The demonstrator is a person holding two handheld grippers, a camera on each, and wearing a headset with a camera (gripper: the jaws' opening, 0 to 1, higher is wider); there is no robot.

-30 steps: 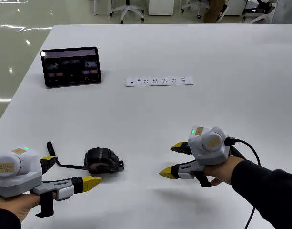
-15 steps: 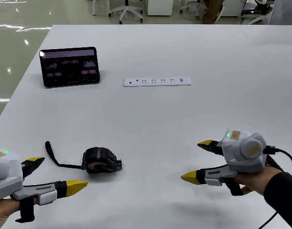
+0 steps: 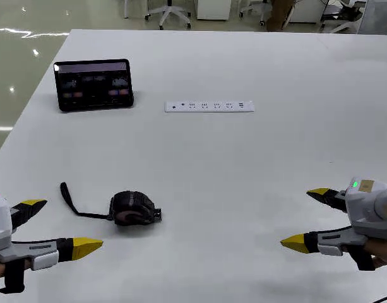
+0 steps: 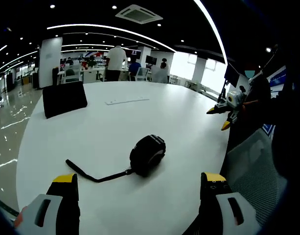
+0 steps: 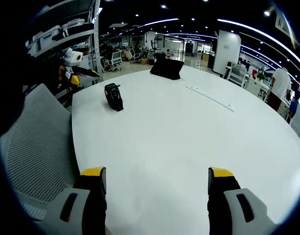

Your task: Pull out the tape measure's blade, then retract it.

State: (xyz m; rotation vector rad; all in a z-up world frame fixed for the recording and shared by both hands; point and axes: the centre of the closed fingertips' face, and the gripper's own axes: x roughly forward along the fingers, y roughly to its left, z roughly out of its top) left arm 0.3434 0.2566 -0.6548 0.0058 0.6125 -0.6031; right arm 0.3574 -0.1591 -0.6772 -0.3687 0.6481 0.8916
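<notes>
Two grippers hover low over the white table (image 3: 244, 164), each with its jaws spread wide and nothing between them. The left gripper (image 3: 62, 223) points across the table. The tape measure (image 3: 131, 209) lies flat just ahead of its yellow tips, untouched. In the left gripper view it sits between the lines of the two jaws, its black strap (image 3: 76, 205) trailing toward the left jaw. Far beyond this gripper a dark tablet (image 3: 93, 85) stands propped, and a white power strip (image 3: 209, 106) lies flat. The right gripper (image 3: 303, 216) points leftward, well apart from the tape measure, with bare table between them.
</notes>
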